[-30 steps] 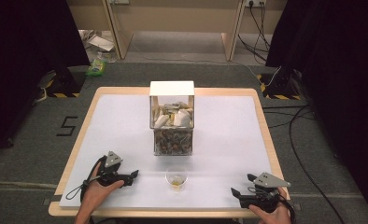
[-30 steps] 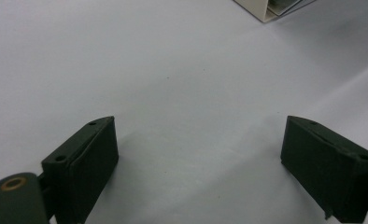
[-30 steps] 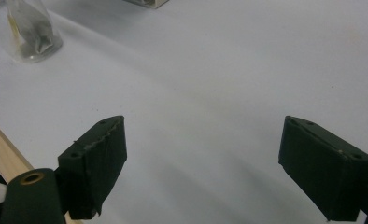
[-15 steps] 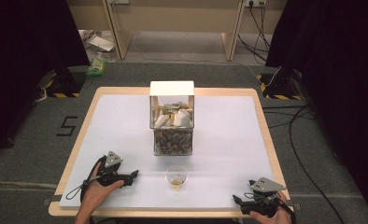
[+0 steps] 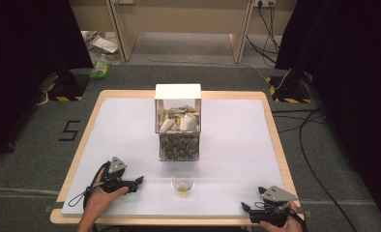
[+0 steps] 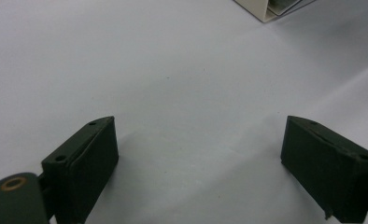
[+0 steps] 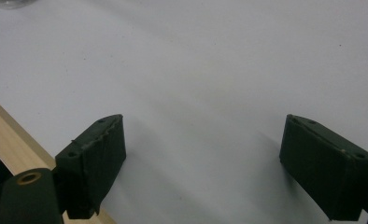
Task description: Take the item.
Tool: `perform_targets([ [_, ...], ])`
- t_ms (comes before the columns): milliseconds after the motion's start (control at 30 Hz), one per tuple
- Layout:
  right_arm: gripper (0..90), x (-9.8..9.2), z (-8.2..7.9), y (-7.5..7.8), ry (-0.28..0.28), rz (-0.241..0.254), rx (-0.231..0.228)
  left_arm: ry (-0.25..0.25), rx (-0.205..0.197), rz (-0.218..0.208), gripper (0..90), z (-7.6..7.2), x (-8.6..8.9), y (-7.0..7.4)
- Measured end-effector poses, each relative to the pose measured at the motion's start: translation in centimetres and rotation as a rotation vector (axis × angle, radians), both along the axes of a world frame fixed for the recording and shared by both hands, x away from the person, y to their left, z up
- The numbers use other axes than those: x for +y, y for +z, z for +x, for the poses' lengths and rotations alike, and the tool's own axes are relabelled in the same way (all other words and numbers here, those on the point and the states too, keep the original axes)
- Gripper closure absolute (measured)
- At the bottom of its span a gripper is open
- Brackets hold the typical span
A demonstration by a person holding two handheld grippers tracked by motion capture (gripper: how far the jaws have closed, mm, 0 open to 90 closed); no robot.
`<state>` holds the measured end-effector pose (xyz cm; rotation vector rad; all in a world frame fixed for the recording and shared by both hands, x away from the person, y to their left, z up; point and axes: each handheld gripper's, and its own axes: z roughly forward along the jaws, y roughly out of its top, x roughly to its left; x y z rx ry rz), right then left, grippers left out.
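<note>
White-topped wooden table [image 5: 227, 145] on grey carpet | two-tier clear box with white lid [image 5: 178, 121] at centre, holding pale and dark pieces | small clear plastic cup [image 5: 183, 183] just in front of it, between both grippers | left gripper [image 5: 136, 181] near cup, jaws spread, empty | right gripper [image 5: 245, 209] at near right edge, jaws spread, empty

A small clear cup [image 5: 183, 183] is standing upright near the front edge of the white surface [image 5: 237, 145], a little yellowish matter lying in its bottom, just before the box [image 5: 178, 123].
</note>
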<state>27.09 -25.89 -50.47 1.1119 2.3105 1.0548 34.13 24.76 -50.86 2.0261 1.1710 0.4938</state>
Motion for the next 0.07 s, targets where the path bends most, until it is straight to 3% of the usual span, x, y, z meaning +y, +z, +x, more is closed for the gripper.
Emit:
perform_targets([
  [67,14.9,-0.02,0.02,-0.02,0.002,0.002,0.000,0.000,0.001,-0.001,10.4,0.00,0.00,0.00],
])
